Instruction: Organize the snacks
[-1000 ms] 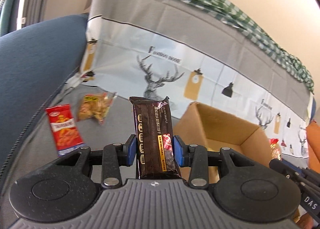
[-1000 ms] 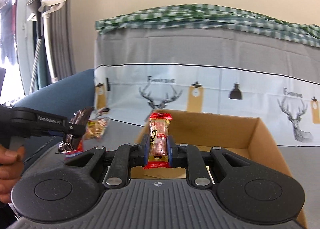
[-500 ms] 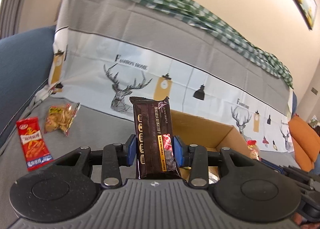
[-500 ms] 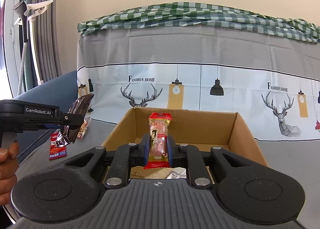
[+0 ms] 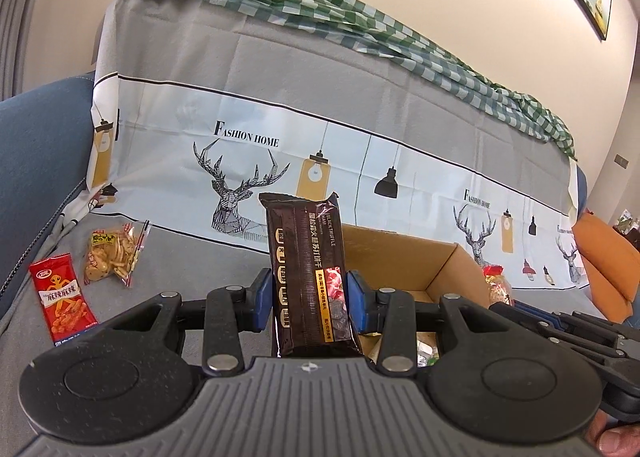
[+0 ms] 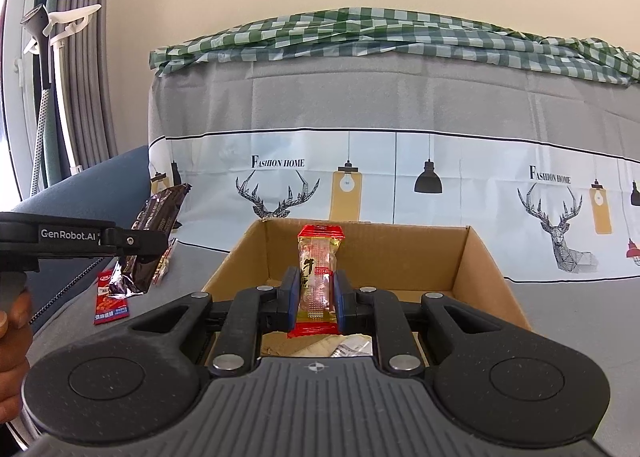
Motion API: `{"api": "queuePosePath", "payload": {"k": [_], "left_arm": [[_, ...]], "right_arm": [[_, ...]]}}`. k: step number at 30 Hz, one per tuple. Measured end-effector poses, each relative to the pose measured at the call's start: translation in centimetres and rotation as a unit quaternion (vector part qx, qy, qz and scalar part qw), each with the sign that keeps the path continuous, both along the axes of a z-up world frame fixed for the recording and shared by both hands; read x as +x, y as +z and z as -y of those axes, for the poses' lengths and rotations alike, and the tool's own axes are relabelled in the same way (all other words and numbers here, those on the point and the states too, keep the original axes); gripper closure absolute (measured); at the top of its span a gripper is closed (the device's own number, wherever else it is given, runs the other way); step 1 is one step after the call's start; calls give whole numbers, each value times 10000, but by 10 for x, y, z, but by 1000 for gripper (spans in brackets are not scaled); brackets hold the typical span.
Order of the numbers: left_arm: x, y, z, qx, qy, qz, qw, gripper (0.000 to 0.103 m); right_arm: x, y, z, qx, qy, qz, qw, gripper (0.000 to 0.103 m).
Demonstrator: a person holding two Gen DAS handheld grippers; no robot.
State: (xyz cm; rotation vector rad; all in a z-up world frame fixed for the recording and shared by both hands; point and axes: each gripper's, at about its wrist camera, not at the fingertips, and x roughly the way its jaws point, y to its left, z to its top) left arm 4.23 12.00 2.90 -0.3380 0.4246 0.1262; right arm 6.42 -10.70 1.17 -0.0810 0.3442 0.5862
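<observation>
At lower left of the left wrist view, a red packet (image 5: 63, 299) and a clear bag (image 5: 113, 259) are left lying on the grey cover (image 5: 200, 265). At centre, a dark biscuit pack (image 5: 308, 277) is pinched upright by the left gripper (image 5: 309, 299). In the right wrist view, a red-ended candy (image 6: 317, 281) is clamped by the right gripper (image 6: 317, 299) above the box (image 6: 492, 269). A collision is risked if both are lowered into the box together.

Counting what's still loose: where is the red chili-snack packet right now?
In the left wrist view the red chili-snack packet lies at lower left on the grey cover, beside the clear cracker bag.
</observation>
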Motion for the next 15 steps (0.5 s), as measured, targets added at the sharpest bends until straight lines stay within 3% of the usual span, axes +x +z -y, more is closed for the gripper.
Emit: {"api": "queuePosePath", "payload": {"k": [15], "left_arm": [[-4,7,43,272,-698,454,9962,60]], "right_arm": [[4,5,9,210,-794,246,9963,85]]}}
